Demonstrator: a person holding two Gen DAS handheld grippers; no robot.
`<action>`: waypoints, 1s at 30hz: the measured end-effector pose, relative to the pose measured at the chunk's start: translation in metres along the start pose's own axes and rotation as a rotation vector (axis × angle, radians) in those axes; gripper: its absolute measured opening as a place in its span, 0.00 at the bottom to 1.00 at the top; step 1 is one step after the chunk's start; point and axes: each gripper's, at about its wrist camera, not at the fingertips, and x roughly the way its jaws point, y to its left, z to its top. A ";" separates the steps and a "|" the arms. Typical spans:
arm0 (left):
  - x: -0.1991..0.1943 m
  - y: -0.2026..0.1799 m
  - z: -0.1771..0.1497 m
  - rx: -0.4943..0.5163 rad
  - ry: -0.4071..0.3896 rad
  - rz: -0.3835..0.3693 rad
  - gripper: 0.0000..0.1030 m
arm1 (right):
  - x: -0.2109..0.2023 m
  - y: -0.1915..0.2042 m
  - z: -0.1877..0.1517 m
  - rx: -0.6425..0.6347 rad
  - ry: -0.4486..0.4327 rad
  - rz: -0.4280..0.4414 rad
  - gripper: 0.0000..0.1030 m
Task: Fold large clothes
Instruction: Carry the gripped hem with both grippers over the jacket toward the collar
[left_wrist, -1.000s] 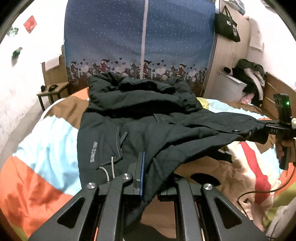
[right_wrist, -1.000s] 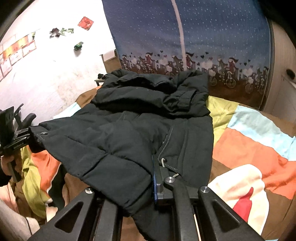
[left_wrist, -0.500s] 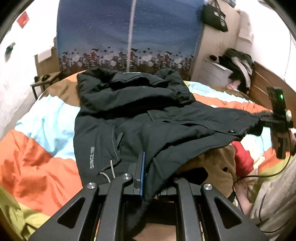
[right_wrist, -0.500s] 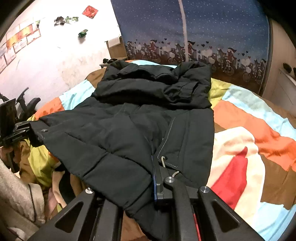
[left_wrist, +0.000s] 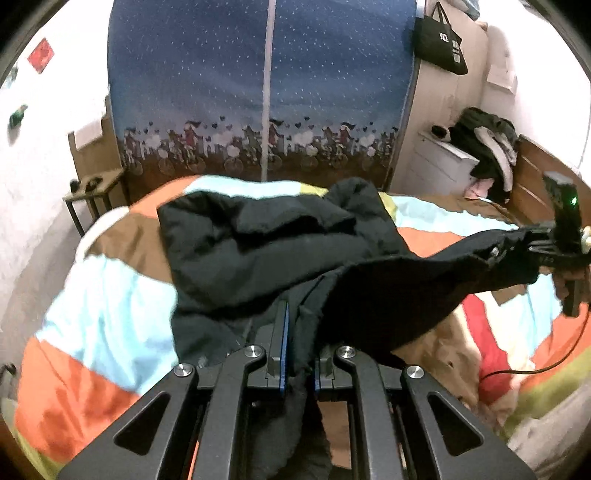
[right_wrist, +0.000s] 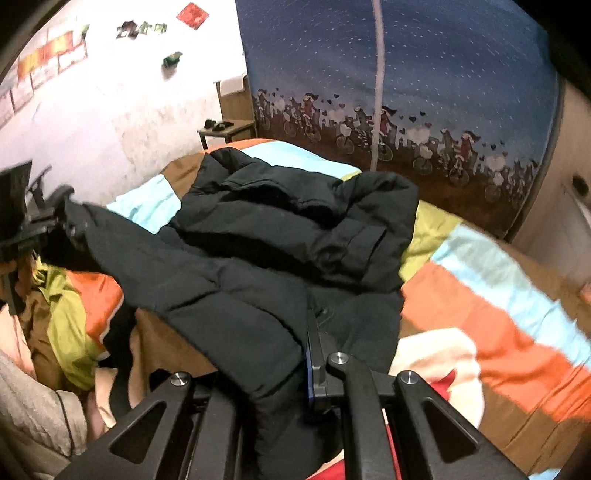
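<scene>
A large black padded jacket (left_wrist: 266, 243) lies on a colourful striped bedspread (left_wrist: 110, 295), its hood end bunched at the far side. My left gripper (left_wrist: 299, 347) is shut on the jacket's near hem and holds it lifted. My right gripper (right_wrist: 280, 354) is shut on the other hem corner of the jacket (right_wrist: 295, 243). In the left wrist view the right gripper (left_wrist: 532, 247) shows at far right with cloth stretched to it. In the right wrist view the left gripper (right_wrist: 55, 221) shows at far left.
A blue fabric wardrobe (left_wrist: 266, 92) stands behind the bed. A small side table (left_wrist: 92, 188) is at the left. A white cabinet with piled clothes (left_wrist: 480, 147) and a wooden headboard (left_wrist: 535, 177) are at the right. A cable (left_wrist: 535, 365) lies on the bedspread.
Both grippers have lifted the hem and carried it forward toward the hood end. The jacket's lower half now rises off the bed and the body bunches up.
</scene>
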 end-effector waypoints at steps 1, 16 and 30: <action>0.002 0.004 0.005 0.008 -0.006 0.009 0.07 | 0.002 -0.001 0.012 -0.020 0.011 -0.013 0.08; 0.054 0.056 0.096 0.045 -0.143 0.131 0.03 | 0.056 -0.047 0.087 0.026 -0.133 -0.056 0.08; 0.107 0.099 0.115 -0.055 -0.229 0.154 0.01 | 0.099 -0.065 0.118 0.043 -0.171 -0.074 0.08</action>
